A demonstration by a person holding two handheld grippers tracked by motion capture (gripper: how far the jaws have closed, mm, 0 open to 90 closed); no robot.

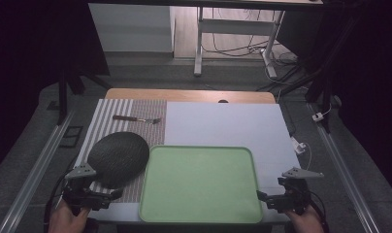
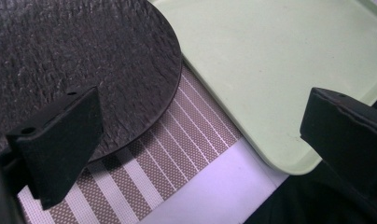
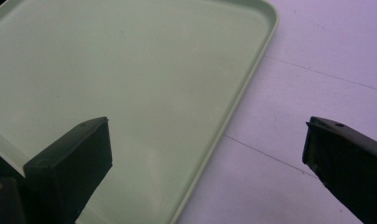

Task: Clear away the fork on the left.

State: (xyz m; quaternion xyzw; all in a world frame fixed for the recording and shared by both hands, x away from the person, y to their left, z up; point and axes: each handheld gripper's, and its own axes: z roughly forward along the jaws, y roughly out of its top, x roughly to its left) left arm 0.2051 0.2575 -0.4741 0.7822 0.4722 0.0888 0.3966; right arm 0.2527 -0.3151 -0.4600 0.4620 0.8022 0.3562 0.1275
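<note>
Left gripper point(image 1: 117, 193): held low at the near left corner of the table, jaws spread wide with nothing between them. In the left gripper view its left jaw stands over the near edge of the dark round plate point(image 2: 79, 60) and its right jaw over the near corner of the green tray point(image 2: 280, 60); whether either jaw touches is not clear. Right gripper point(image 1: 258, 196): held at the near right corner, jaws likewise spread and holding nothing; in the right gripper view they straddle the tray's right rim point(image 3: 233, 112), one jaw above the tray floor, the other above the pale table cover point(image 3: 317, 60). Dark round plate point(image 1: 118, 158): textured, black, lying flat on the striped placemat point(image 1: 136, 109), just ahead of the left gripper; its right edge lies against or slightly over the tray's left rim. Nothing rests on it. Green tray point(image 1: 201, 183): rectangular, rounded corners, raised rim, set at the near middle of the table between the two grippers; its floor is bare. Striped placemat: brown and white, covering the left part of the table under the plate. Fork point(image 1: 137, 119): wooden handle, lying on the far part of the placemat, well apart from both grippers.
</note>
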